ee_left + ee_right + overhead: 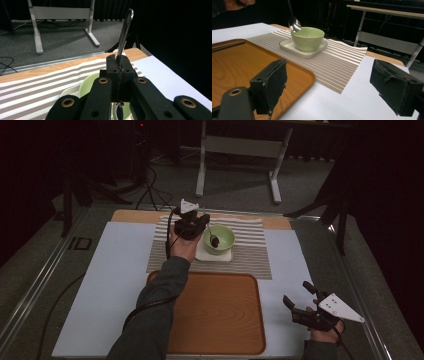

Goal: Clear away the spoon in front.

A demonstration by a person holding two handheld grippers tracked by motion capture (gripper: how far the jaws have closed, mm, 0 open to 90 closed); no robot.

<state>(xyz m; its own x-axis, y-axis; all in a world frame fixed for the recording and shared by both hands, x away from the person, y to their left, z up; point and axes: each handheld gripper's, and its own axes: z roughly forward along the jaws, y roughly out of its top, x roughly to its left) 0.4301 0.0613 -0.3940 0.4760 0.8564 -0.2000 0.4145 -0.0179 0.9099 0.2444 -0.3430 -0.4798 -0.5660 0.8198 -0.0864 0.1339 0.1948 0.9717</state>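
My left gripper is shut on a metal spoon and holds it above the left rim of a light green bowl. The bowl stands on a small white square plate. In the left gripper view the jaws pinch the spoon's handle, which sticks up past them, with the bowl below. In the right gripper view the spoon's head hangs just over the bowl. My right gripper rests open near the table's front right, nothing between its pads.
A striped placemat lies under the plate on a pale blue table cover. A wooden tray sits in front of it, near me. A white table frame stands on the floor beyond the table.
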